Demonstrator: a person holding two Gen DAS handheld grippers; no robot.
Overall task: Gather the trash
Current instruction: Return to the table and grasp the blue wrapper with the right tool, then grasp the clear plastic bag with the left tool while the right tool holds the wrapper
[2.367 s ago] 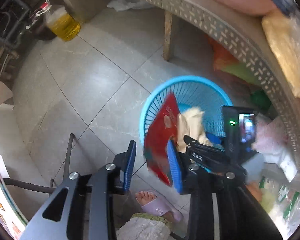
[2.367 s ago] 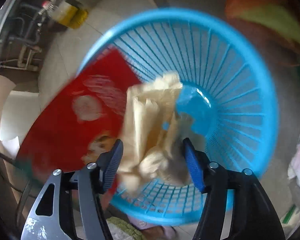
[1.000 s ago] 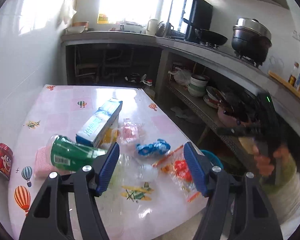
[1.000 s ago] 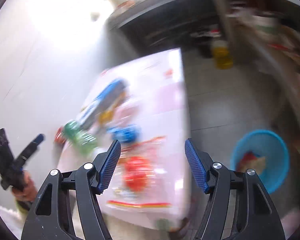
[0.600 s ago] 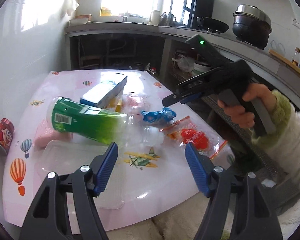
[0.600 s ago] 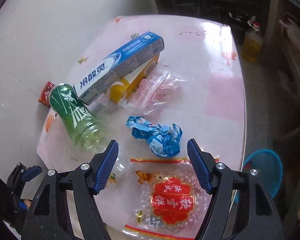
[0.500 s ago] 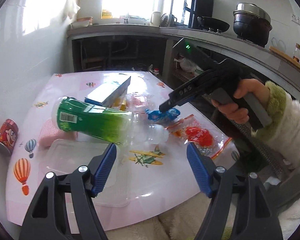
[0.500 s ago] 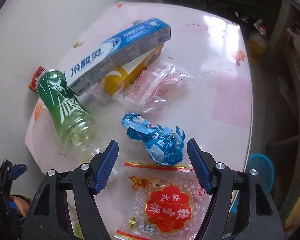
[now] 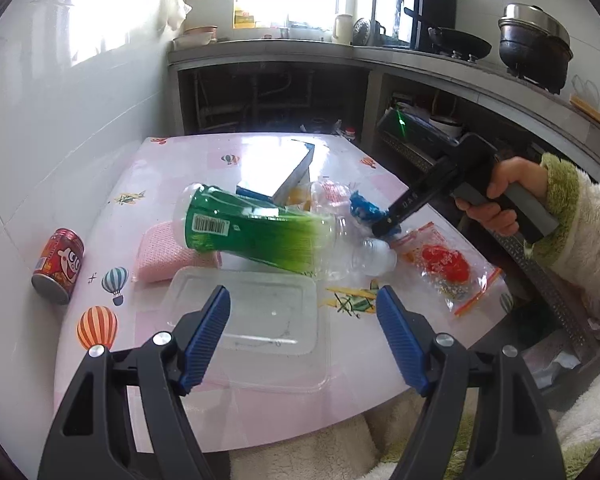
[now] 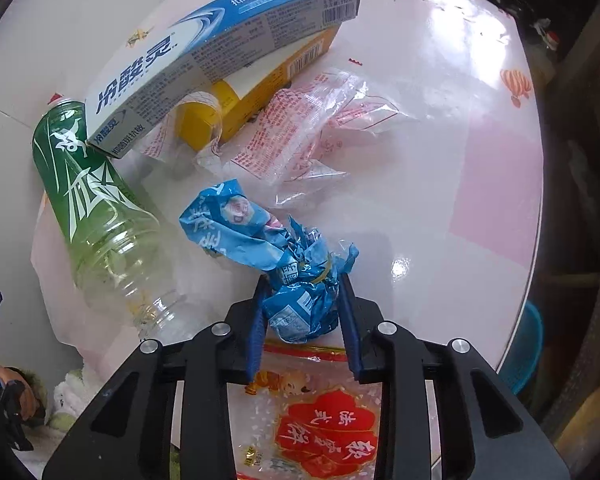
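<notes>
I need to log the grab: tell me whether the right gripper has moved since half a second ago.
Yes. The right gripper has come down from above the crumpled blue plastic wrapper on the pink table and its jaws are closing around the wrapper's near end.

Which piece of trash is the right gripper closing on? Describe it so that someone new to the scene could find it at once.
On the pink table, look near its front edge, between the green bottle and the clear bag with the red emblem. The crumpled blue wrapper lies there, and the right gripper is closing its jaws around its near end. It is the only blue crumpled thing; the other blue item is a long flat toothpaste box.
</notes>
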